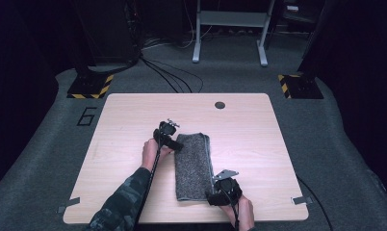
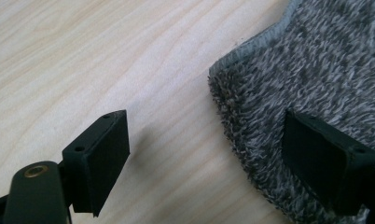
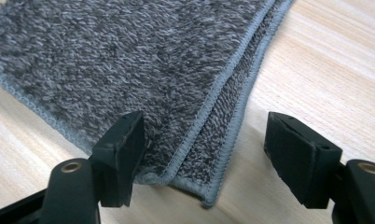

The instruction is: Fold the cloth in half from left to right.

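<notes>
In the high view, the right gripper (image 1: 219,193) covers the near right corner of the folded grey towel (image 1: 193,166), and the person's right hand (image 1: 243,211) is cut by the bottom edge. In the left gripper view, the towel (image 2: 316,70) runs off the top and right edges; one jaw hides part of its pile. In the right gripper view, the towel (image 3: 129,56) leaves the top edge.

Table (image 1: 134,115), light wood, with a small dark hole (image 1: 220,105) at 12 o'clock near the far edge. Folded grey towel (image 1: 193,166) lies lengthwise at centre. Left gripper (image 1: 174,144) at the towel's 10 o'clock corner, touching its edge; jaw gap not resolvable. Right gripper (image 1: 212,196) at the towel's 5 o'clock corner. Camouflage sleeve (image 1: 119,204) enters at 7 o'clock. Tape tabs (image 1: 302,199) on near table corners.
</notes>
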The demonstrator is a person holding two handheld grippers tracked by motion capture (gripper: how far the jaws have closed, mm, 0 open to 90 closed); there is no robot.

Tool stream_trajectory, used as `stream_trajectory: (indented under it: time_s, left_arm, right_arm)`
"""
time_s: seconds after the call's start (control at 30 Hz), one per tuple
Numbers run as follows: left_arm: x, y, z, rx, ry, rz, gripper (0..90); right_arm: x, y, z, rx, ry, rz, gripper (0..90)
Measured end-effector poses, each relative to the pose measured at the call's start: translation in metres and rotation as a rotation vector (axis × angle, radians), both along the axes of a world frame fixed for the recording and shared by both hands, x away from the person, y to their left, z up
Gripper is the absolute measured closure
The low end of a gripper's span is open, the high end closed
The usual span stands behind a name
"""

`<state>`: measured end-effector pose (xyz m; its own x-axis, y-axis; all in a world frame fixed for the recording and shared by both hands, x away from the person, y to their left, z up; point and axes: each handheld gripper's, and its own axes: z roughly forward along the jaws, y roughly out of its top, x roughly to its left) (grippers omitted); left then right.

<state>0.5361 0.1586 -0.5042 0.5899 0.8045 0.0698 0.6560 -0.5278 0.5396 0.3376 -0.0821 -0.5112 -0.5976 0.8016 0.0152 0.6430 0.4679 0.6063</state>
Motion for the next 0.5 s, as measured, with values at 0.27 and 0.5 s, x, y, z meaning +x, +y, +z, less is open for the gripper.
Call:
stream_trajectory:
  time_s: [0.27, 0.5]
  left_arm:
    - [0.0052, -0.0033, -0.0015, -0.021, -0.003, -0.035, 15.2]
    - [0.0046, 0.0039, 0.0009, -0.091, 0.005, -0.03, 14.5]
  right_arm:
    - [-0.0037, 0.0061, -0.0004, 0.008, 0.006, -0.003, 28.1]
    - [0.0004, 0.0007, 0.0016, 0.02, 0.016, 0.018, 27.4]
